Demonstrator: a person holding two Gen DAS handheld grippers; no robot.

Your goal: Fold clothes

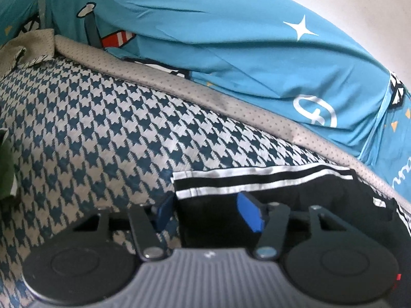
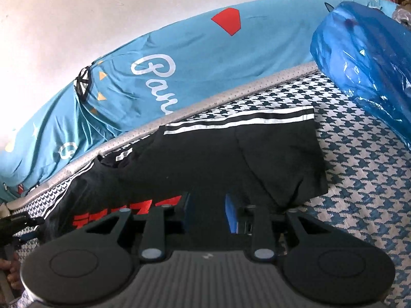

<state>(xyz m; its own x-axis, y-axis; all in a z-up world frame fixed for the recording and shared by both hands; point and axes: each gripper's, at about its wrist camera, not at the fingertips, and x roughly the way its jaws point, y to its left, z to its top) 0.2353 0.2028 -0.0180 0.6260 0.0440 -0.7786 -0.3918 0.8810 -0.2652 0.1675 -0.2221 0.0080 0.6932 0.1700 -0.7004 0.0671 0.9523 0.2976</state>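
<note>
A black T-shirt [image 2: 205, 154] with white sleeve stripes and red print lies flat on the houndstooth mat [image 2: 359, 192]. My right gripper [image 2: 209, 209] sits low over the shirt's near edge, its blue fingers partly apart with black cloth showing in the gap; it is open. In the left wrist view the striped sleeve [image 1: 257, 179] lies at lower right. My left gripper [image 1: 207, 208] is open wide and straddles the sleeve's left edge, with one finger over the mat [image 1: 77, 128] and the other over the black cloth.
Blue printed bedding [image 2: 179, 64] runs along the white wall behind the mat's grey dotted border [image 1: 231, 102]. A blue plastic bag [image 2: 364, 59] sits at the right. A beige cloth [image 1: 28, 46] and a green cloth [image 1: 5, 169] lie at the left. A hand [image 2: 10, 274] shows bottom left.
</note>
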